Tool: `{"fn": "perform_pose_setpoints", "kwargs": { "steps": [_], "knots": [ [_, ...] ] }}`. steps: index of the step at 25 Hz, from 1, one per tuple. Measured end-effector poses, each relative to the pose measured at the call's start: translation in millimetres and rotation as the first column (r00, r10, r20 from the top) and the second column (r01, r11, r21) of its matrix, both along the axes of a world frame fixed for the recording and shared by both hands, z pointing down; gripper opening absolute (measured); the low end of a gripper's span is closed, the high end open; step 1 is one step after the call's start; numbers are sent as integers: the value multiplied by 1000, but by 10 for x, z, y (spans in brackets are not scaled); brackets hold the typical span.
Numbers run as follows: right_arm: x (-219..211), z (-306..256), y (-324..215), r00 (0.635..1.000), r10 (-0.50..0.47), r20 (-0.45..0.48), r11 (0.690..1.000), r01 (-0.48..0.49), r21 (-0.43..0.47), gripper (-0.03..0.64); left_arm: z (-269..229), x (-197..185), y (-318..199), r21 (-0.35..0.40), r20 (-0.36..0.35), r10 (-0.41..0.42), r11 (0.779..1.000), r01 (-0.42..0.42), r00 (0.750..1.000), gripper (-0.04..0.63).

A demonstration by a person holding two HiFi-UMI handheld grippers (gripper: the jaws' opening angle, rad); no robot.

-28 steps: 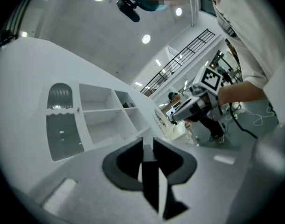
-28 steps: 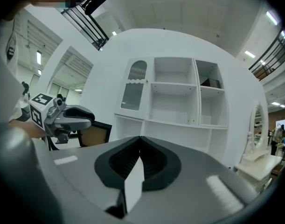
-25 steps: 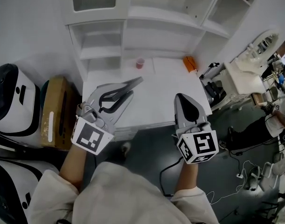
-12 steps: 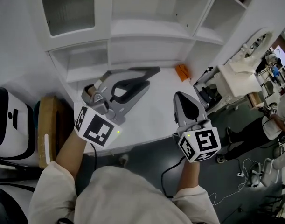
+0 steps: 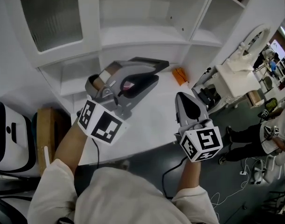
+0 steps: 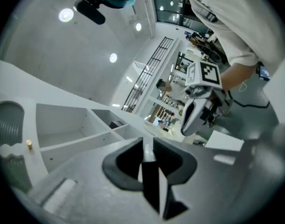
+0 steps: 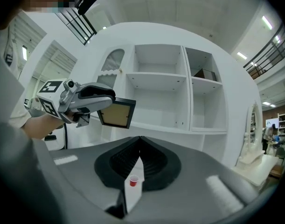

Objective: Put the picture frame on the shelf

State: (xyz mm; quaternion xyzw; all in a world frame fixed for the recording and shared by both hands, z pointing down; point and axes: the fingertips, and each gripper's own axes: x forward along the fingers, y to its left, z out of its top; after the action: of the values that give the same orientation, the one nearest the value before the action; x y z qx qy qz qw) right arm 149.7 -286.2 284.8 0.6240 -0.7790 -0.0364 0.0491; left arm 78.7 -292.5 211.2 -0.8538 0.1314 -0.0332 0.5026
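My left gripper [image 5: 154,75] is shut on the picture frame [image 5: 149,61], a dark-edged frame with a tan back [image 7: 116,112]. It holds the frame in the air in front of the white shelf unit [image 5: 147,31], above the white desk [image 5: 151,120]. In the left gripper view the frame shows edge-on as a dark slab [image 6: 154,185] pinched between the jaws [image 6: 148,146]. In the right gripper view the left gripper [image 7: 109,97] carries the frame at the height of the lowest shelf board. My right gripper [image 5: 183,98] hangs low at the desk's front right, shut and empty [image 7: 140,141].
A small red cup [image 7: 133,181] stands on the desk. An orange object [image 5: 180,75] lies at the desk's back right. White machines [image 5: 7,129] and a cardboard box [image 5: 46,125] stand to the left. A white dressing table [image 5: 235,73] and a seated person [image 5: 273,134] are to the right.
My left gripper has risen from just above the desk and moved toward the shelf with the frame in it. The right gripper has barely moved.
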Motion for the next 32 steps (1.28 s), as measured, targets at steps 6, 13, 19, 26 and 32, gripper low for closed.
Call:
{"fn": "perform_pose_setpoints", "kwargs": {
  "steps": [6,13,19,26,32],
  "knots": [
    [68,-37,-345,1000,3,-3,1000,-3,14,5,47,153,-290,151,72,-75,986,64,995,64],
    [242,22,-645,998,-63,-3,998,63,-7,5,23,498,-617,238,112,-155,963,125,982,64],
    [583,-1,-780,996,-92,-4,996,92,-17,5,107,798,-1081,261,160,-250,944,204,955,65],
    [859,97,-953,994,-110,1,993,110,-39,5,305,1028,-1446,268,205,-311,930,252,928,71],
    [896,149,-1028,992,-130,11,991,130,-42,5,361,1063,-1648,236,202,-329,931,280,923,72]
  ]
}}
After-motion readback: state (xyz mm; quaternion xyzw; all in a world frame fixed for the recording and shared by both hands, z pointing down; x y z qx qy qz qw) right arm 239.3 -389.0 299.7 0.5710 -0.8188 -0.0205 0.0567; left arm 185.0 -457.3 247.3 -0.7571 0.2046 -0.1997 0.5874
